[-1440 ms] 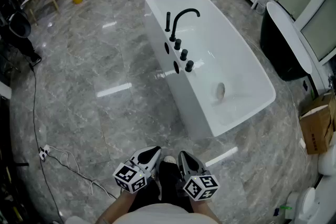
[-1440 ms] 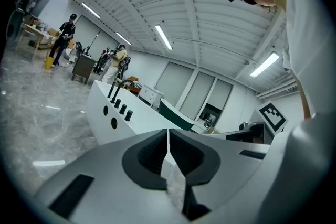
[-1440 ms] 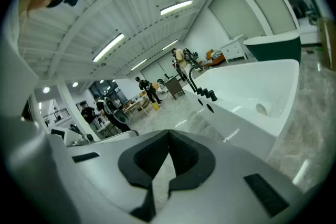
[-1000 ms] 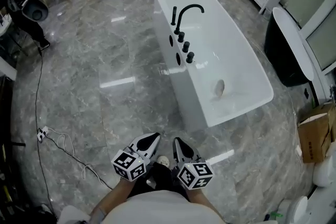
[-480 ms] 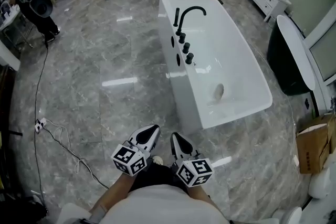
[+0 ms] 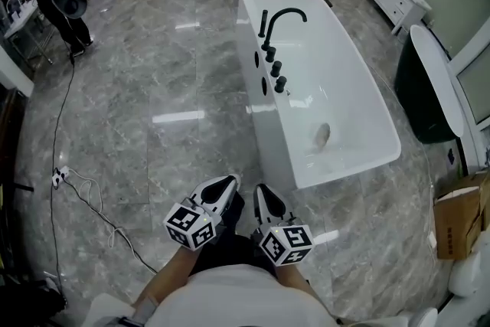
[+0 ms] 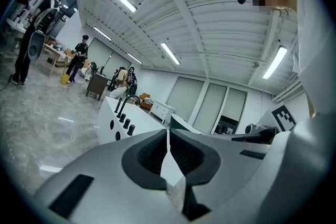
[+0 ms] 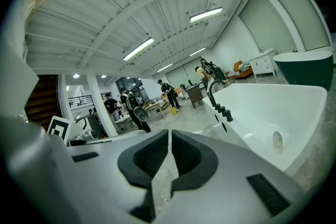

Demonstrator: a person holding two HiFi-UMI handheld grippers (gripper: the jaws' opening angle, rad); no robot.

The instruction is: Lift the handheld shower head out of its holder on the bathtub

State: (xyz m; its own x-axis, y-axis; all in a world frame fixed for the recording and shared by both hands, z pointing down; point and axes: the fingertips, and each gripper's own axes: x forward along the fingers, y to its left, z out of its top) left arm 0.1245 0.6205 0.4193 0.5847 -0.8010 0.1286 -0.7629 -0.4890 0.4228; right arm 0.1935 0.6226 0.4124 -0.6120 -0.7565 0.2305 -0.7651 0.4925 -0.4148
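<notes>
**Left gripper** (image 6: 223, 186): the jaws are fully closed. In the left gripper view the two pads meet along one line (image 7: 168, 132), with nothing between them. The gripper points forward, roughly level. Its marker cube (image 6: 189, 227) sits behind the jaws, close to the person's body.

**Right gripper** (image 6: 262, 194): the jaws are fully closed. In the right gripper view the pads touch along their full length (image 8: 169, 135), and the gripper is empty. Its marker cube (image 6: 285, 244) sits just beside the left one.

**Relative placement:** the two grippers are side by side, tips near each other but not touching, over the grey floor (image 6: 153, 88).

**Tub** (image 6: 268, 134): white, ahead of both sets of jaws and well apart from them. In the left gripper view it lies ahead and left of the jaw line (image 7: 142, 122). In the right gripper view it lies ahead and to the right (image 8: 294, 113).

**Shower head** (image 6: 263, 23): a black rod standing upright in its holder (image 6: 262, 37) on the tub rim, on the side nearer the jaws' line. It is at the far end of the fittings, just beside the arched faucet (image 6: 285, 15). Three knobs (image 6: 276, 69) follow in a row toward the jaws. No jaw touches the shower head. In the left gripper view it appears ahead, left of the jaw tips (image 7: 118, 106).

**Other items:** a white cable (image 6: 92, 214) lies on the floor left of the jaws. A dark tub (image 6: 425, 96) and a box (image 6: 458, 207) stand to the right, beyond the white tub.
</notes>
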